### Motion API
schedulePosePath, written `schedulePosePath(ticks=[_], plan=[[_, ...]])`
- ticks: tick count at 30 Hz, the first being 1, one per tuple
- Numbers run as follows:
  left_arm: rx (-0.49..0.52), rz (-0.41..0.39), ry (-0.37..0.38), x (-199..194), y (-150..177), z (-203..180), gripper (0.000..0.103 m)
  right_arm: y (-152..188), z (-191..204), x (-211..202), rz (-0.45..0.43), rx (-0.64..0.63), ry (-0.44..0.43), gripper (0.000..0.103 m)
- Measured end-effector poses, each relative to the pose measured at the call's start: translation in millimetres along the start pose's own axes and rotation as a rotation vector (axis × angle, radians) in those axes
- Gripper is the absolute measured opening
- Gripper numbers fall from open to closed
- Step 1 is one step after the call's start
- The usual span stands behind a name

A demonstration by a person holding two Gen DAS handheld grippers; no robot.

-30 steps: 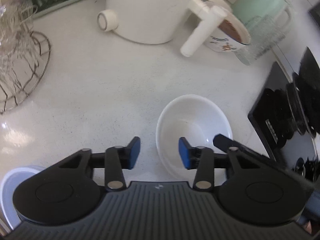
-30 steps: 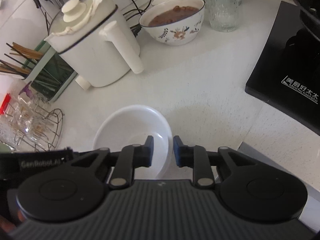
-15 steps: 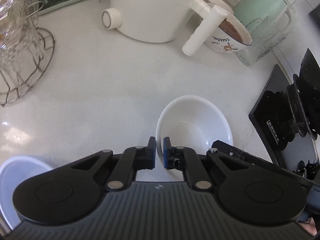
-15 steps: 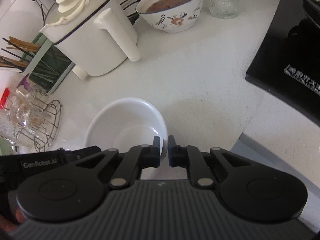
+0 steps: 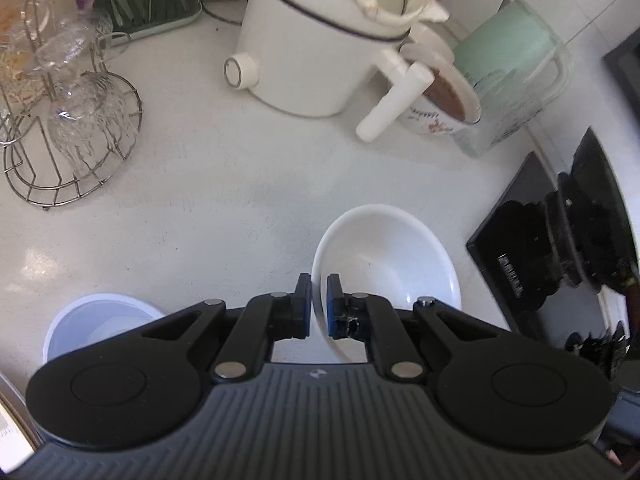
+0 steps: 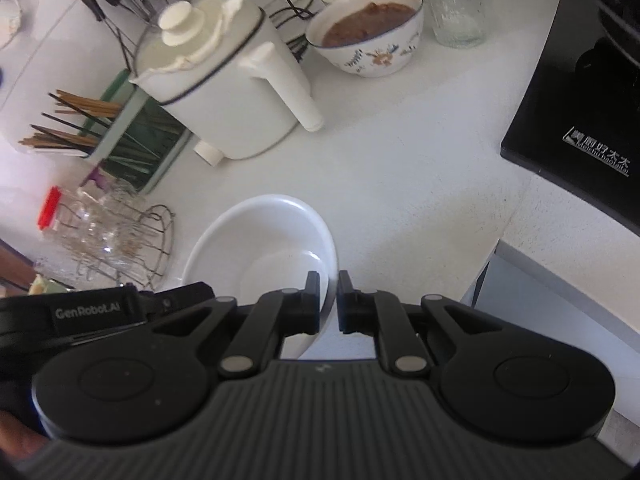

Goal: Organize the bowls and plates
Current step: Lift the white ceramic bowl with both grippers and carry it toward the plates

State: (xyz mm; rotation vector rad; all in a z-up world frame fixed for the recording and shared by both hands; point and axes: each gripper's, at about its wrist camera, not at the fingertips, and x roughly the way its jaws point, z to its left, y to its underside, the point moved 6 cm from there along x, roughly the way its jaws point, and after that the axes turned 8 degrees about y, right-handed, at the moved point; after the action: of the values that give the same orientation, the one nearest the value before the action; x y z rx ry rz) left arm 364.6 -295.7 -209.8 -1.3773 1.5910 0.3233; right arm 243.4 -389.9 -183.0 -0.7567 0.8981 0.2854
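Gripping now: both grippers clamp opposite sides of the white bowl's (image 5: 386,264) rim, so the bowl is held between two tools at once.
Left gripper (image 5: 319,306): jaws nearly closed, pinching the bowl's left rim between the blue pads (image 5: 332,304); a second ago these jaws stood wide apart around that rim.
Right gripper (image 6: 328,303): jaws drawn almost together on the bowl's right rim; a second ago the gap was visibly wider.
Bowl position: near centre of the white counter (image 5: 180,184), between the black cooktop (image 5: 532,248) on the right and the wire glass rack (image 5: 76,132) on the far left; whether its base rests on the counter or hangs just above it cannot be told.
Change in view: the kettle-like white appliance (image 5: 320,40) and the patterned bowl of brown food (image 6: 368,32) sit lower and larger in frame than before, and the scene is slightly motion-blurred, which suggests the pair of grippers is moving with the bowl.
Meaning for the task: my judgement is that the grasp is complete and the carry is starting.
Likely destination: a pale blue-white bowl (image 5: 100,320) lies near left, just beside the left gripper body; stacking there seems plausible but is a guess.
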Motion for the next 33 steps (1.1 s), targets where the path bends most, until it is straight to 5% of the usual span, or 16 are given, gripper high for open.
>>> schedulePosePath(ticks=[33], plan=[[-0.056,-0.131,-0.024,-99,20,41,0.009,25,72,-32,0.002,-0.152,-0.141,0.013]])
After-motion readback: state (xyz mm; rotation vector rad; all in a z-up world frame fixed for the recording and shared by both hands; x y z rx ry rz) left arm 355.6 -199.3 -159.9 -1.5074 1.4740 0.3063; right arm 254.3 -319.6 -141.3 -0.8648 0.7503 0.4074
